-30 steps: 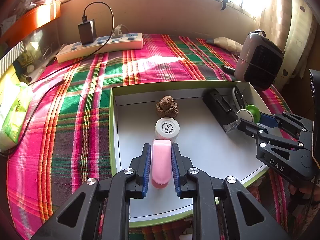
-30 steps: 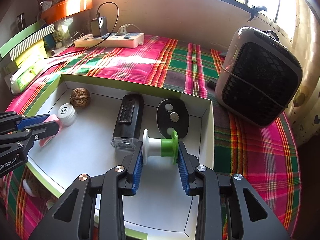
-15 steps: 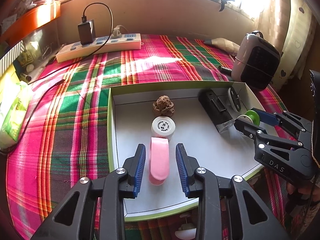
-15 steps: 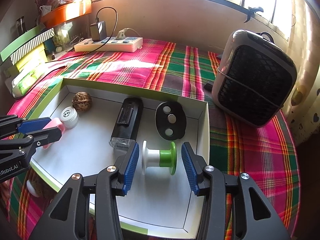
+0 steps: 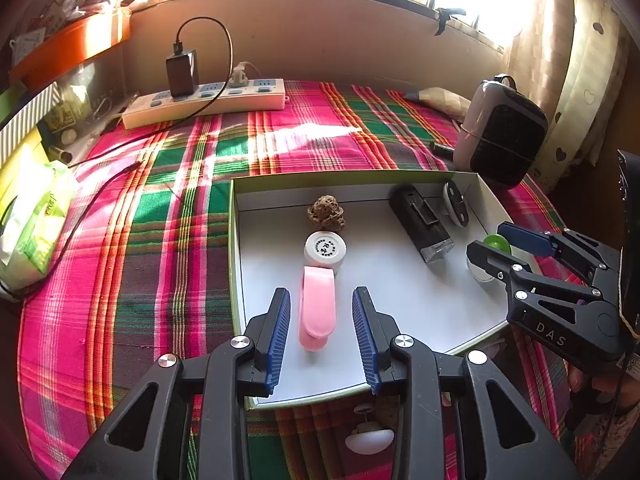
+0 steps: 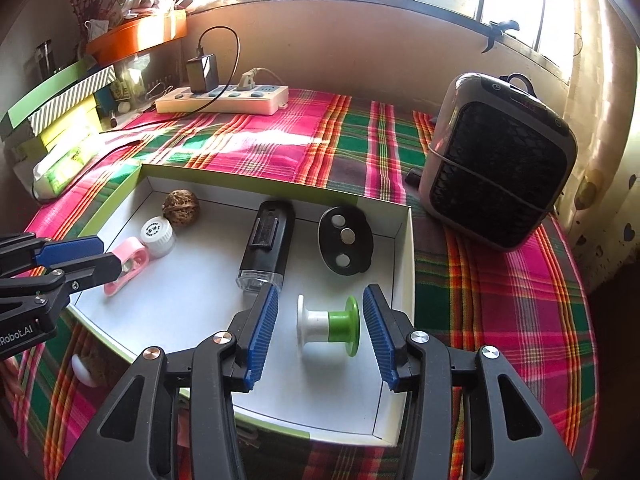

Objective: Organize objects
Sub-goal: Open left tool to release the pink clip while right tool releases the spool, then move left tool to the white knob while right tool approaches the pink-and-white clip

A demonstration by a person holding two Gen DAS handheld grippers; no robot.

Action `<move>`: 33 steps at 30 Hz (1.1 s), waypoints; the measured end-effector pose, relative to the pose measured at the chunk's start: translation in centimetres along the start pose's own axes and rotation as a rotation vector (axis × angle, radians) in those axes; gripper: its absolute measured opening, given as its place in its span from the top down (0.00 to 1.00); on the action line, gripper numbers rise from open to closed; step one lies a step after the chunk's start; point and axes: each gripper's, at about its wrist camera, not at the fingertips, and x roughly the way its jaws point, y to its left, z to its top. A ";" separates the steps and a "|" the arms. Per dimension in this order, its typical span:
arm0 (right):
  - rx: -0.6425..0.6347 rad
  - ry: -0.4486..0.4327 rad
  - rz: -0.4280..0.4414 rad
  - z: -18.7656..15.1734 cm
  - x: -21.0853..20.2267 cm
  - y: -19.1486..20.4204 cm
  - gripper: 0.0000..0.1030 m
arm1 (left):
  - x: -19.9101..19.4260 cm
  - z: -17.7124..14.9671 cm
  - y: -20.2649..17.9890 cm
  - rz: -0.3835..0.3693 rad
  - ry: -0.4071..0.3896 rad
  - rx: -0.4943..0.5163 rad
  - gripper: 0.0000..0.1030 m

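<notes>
Both tongs wide open: left gripper [image 5: 322, 336], right gripper [image 6: 318, 334]. Bump spool [image 6: 328, 326], it rolls into box [image 6: 406, 264] wall.

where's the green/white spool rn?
Right wrist view: the spool lies on its side in the white tray, between the open right claw fingers, near the tray's right wall.

A plaid cloth [image 5: 168, 216] covers the worktop. At the back by the wall lies a power strip [image 5: 208, 100] with a black charger [image 5: 182, 73] plugged in. A heater [image 6: 500, 160] stands at the right, a tissue pack [image 5: 28, 224] lies at the left, and an orange tray [image 6: 136, 36] sits on the shelf.
</notes>
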 end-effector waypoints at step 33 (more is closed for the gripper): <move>0.046 -0.070 0.086 -5.3 -5.9 1.2 0.56 | -4.3 -7.0 -0.7 -0.104 -0.017 0.033 0.61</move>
